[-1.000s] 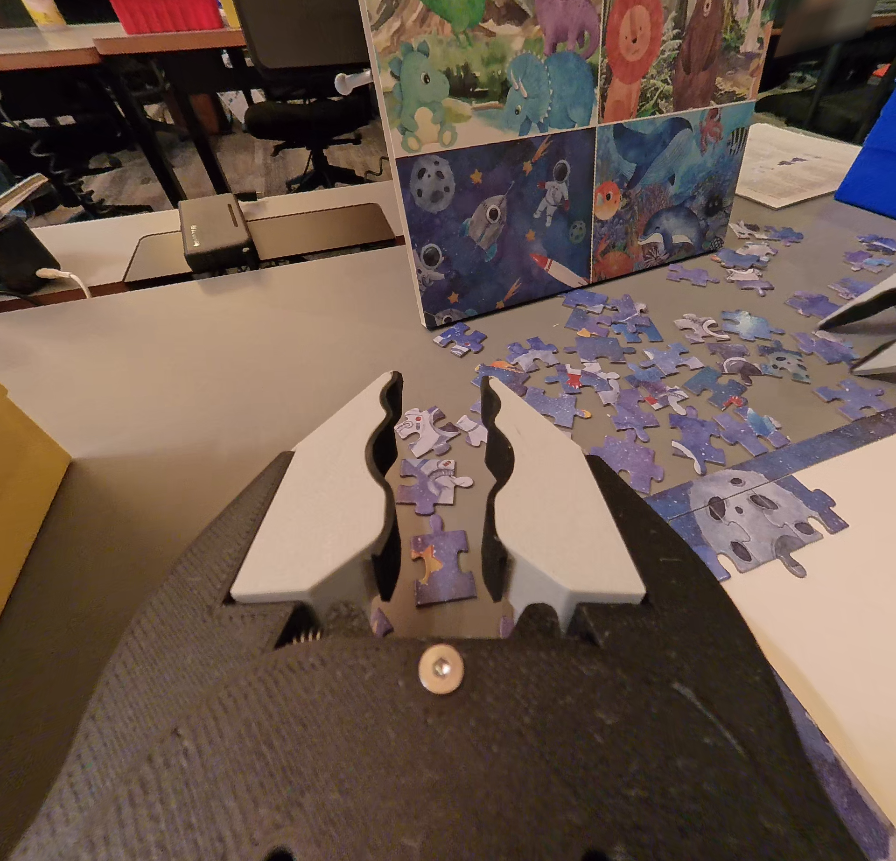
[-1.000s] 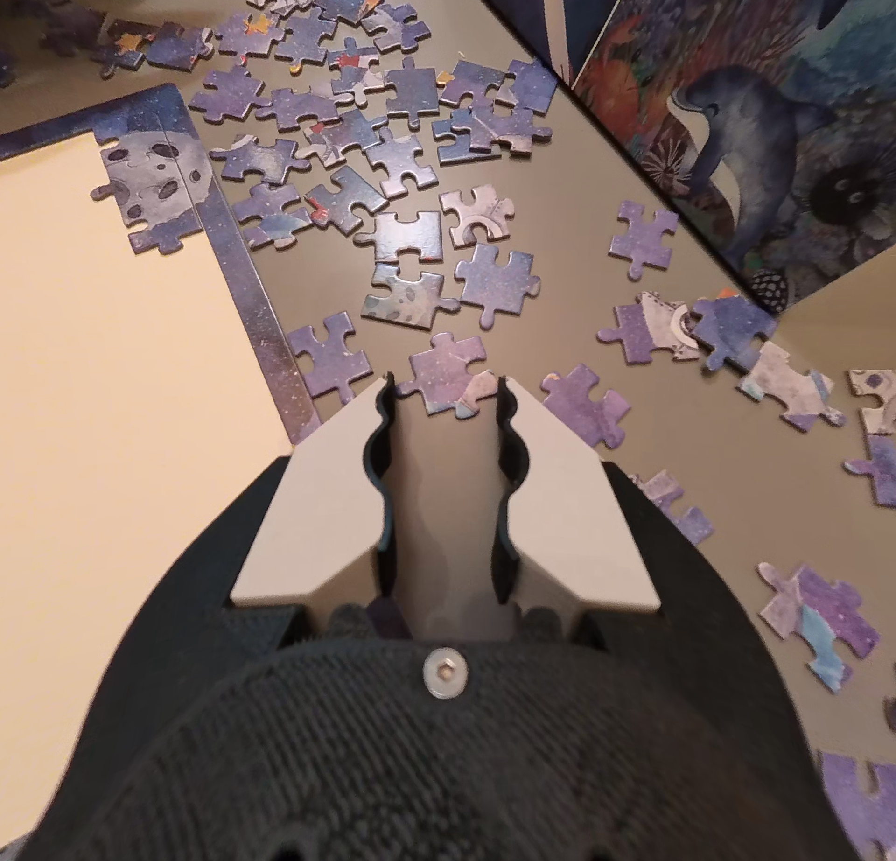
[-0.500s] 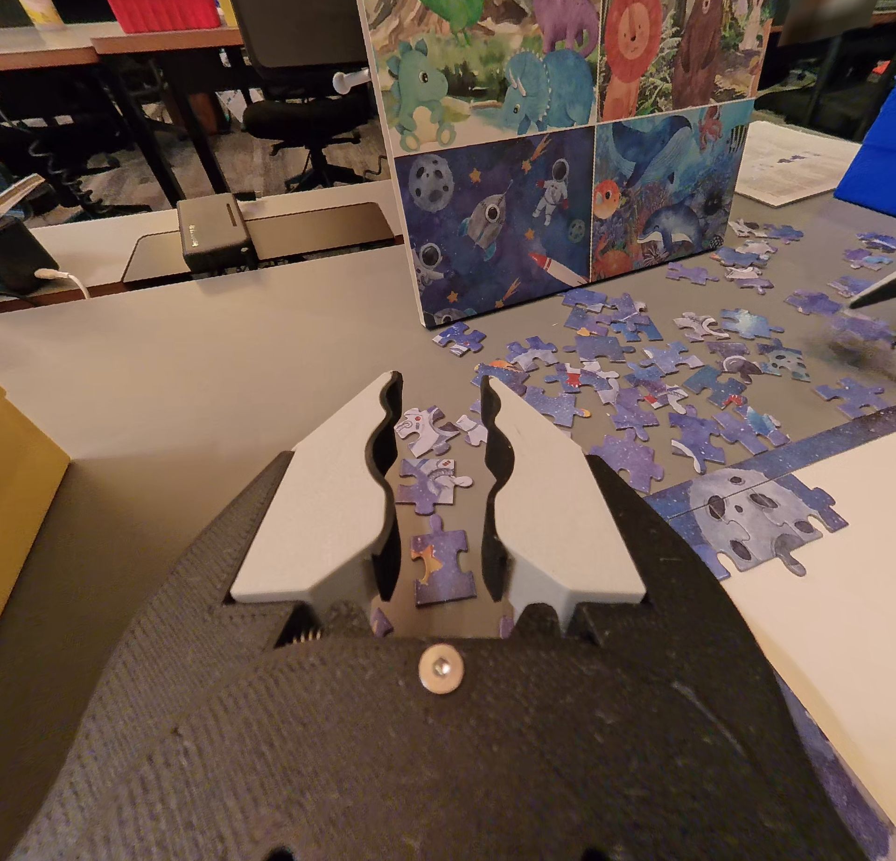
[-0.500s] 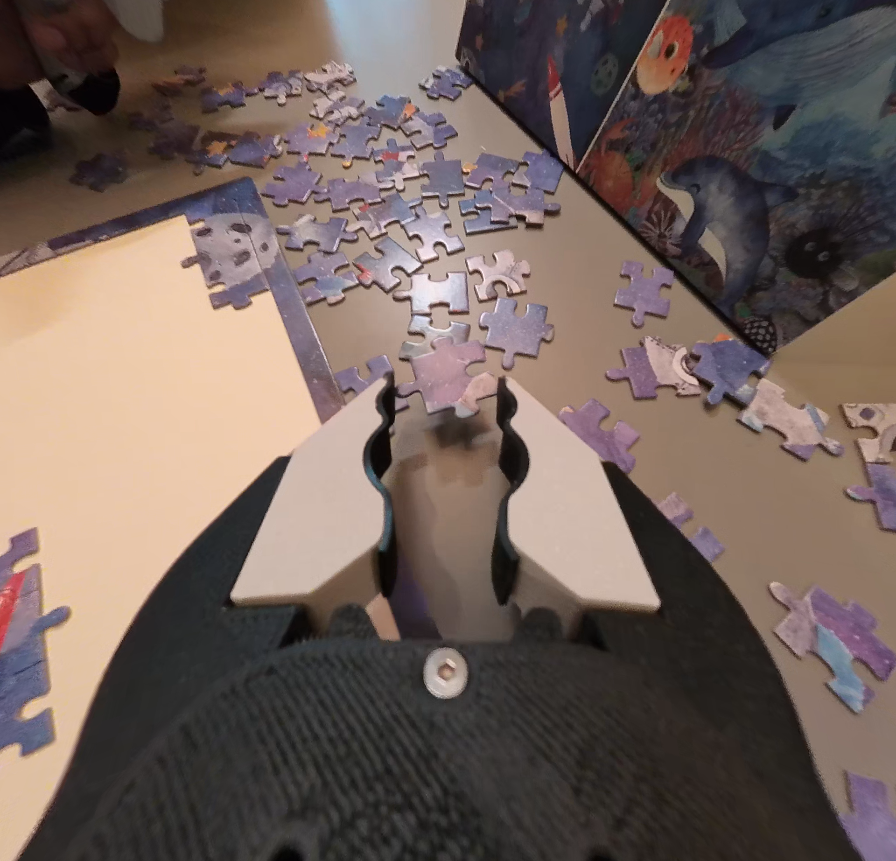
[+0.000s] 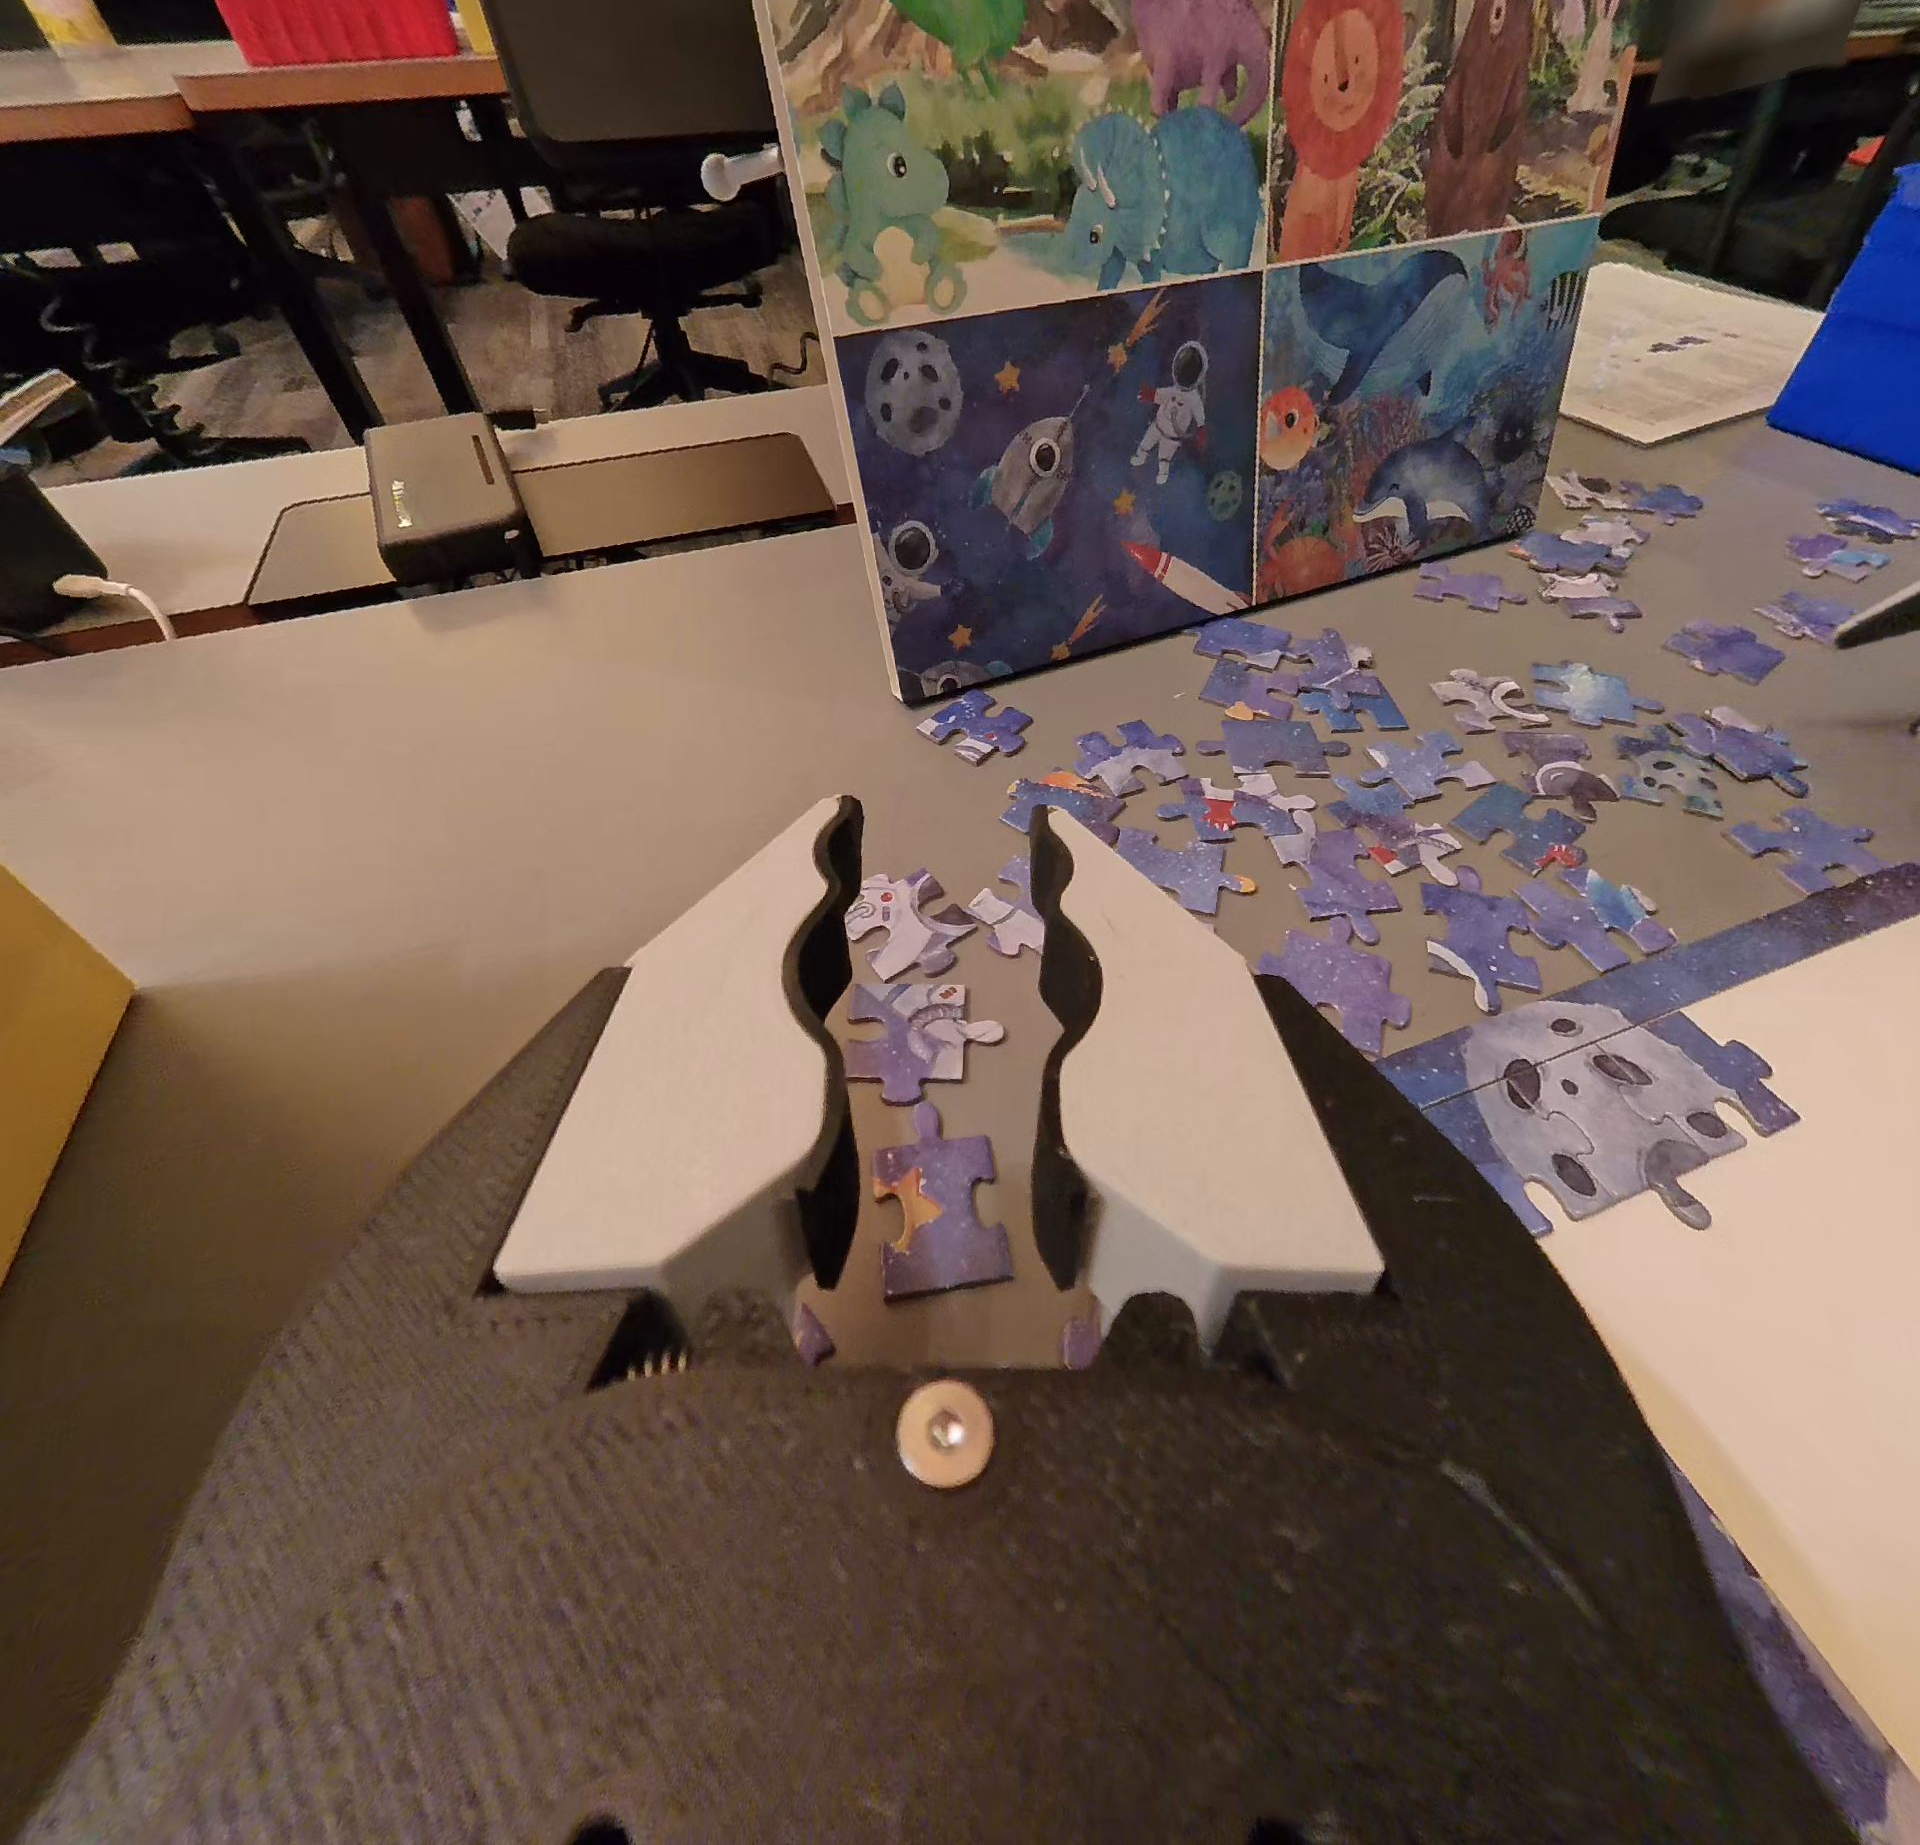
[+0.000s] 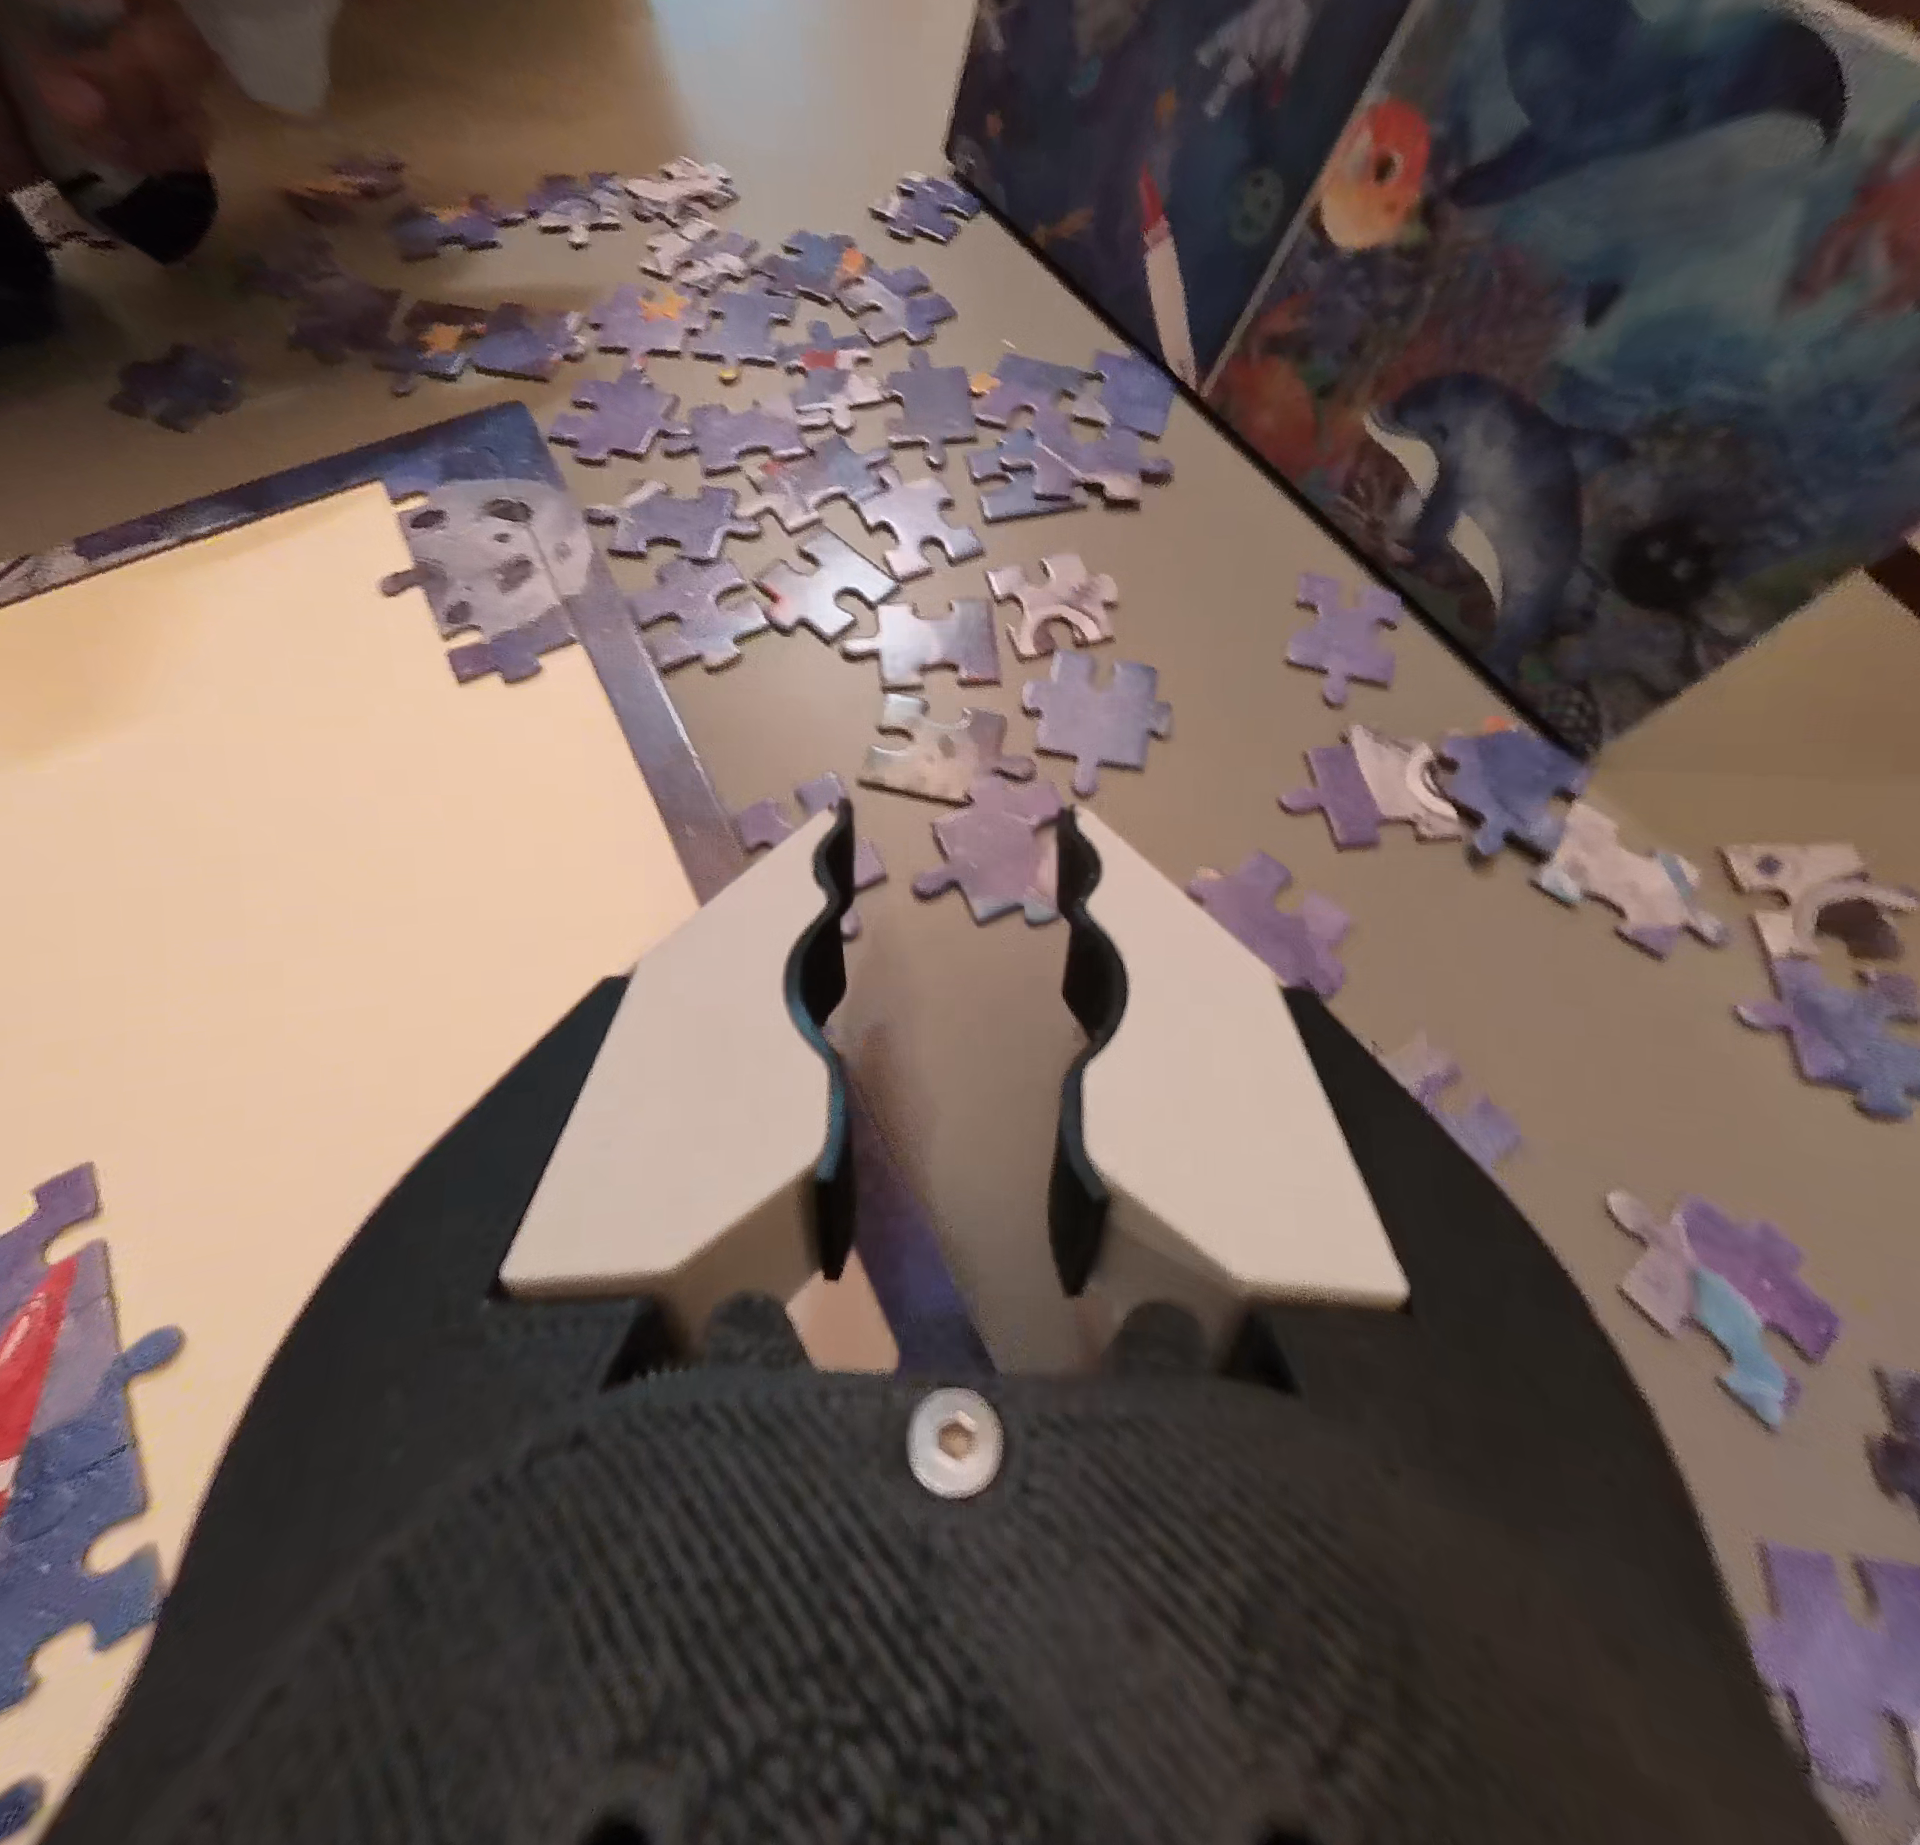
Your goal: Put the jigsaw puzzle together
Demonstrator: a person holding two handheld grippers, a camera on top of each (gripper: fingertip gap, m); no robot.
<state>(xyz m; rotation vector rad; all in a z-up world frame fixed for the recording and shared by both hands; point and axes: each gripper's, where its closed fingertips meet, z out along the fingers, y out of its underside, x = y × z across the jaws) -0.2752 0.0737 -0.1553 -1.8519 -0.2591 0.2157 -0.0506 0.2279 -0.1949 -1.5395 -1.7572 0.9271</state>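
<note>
The left gripper (image 5: 943, 839) hangs above the grey bench (image 5: 416, 808) with its jaws apart and nothing between the pads; three loose puzzle pieces lie flat on the bench beneath the gap, the nearest being a purple piece with an orange mark (image 5: 940, 1208). To the right of this gripper, a scatter of purple and blue pieces (image 5: 1455, 808) covers the bench in front of an upright picture box (image 5: 1195, 289). Further right lies the cream puzzle tray (image 5: 1766, 1224) with a dark blue border. As far as assembly shows, only a grey moon section (image 5: 1590, 1109) sits joined at the tray's far left corner, and a second small cluster with a red shape (image 6: 62, 1380) lies at the tray's near left edge; most of the tray is bare and most pieces lie loose outside it. The right gripper (image 6: 951, 829) hangs over the bench just right of the tray border, jaws apart and holding nothing. A loose purple piece (image 6: 987, 855) lies on the bench at its fingertips, partly behind the right one; whether a pad touches it cannot be told.
</note>
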